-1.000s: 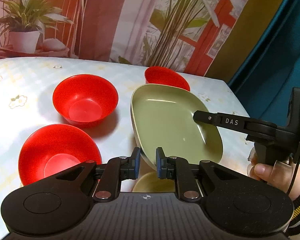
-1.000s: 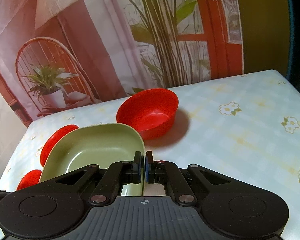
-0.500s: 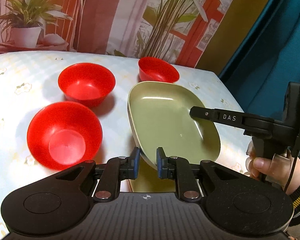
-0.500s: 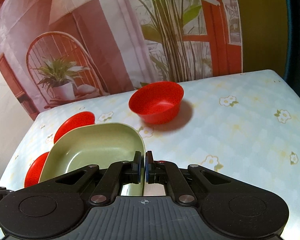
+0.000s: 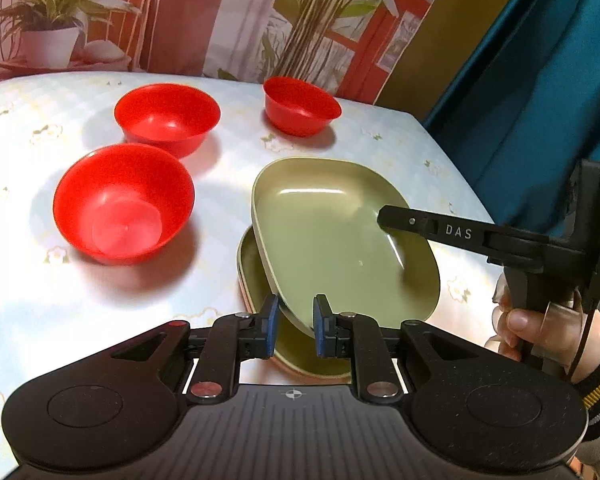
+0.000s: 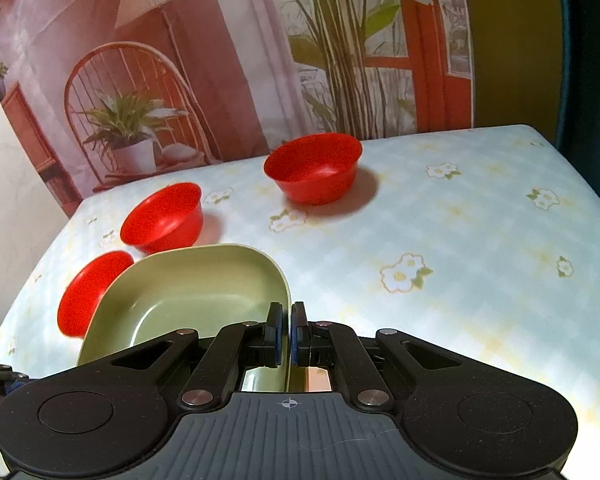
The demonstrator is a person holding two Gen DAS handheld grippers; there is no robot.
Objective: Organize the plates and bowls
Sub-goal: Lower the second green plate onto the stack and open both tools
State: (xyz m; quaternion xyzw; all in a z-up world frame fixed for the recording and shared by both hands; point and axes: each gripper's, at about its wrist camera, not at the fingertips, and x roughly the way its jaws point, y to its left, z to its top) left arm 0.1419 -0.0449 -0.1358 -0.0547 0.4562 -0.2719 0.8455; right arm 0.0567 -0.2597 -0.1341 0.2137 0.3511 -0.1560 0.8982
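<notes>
Green plate (image 5: 340, 236) tilted over second plate (image 5: 256, 272) on worktop (image 5: 148, 280), long axis away from viewer, left hand-held gripper (image 5: 294, 326) and right hand-held gripper (image 6: 287, 334) both clamped on its rim, three red bowls (image 5: 122, 204) beyond.

The right gripper (image 6: 287, 334) sits at the lower middle of the frame, its jaws pinched on the right rim of a green plate (image 6: 188, 292), which tilts up toward lower left. Three red bowls stand on the floral desk (image 6: 460, 240): one (image 6: 314, 168) at upper centre, one (image 6: 164, 216) at left, and one (image 6: 90, 292) at far left, partly hidden behind the plate. A printed backdrop (image 6: 220, 60) with chair and plants fills the top
</notes>
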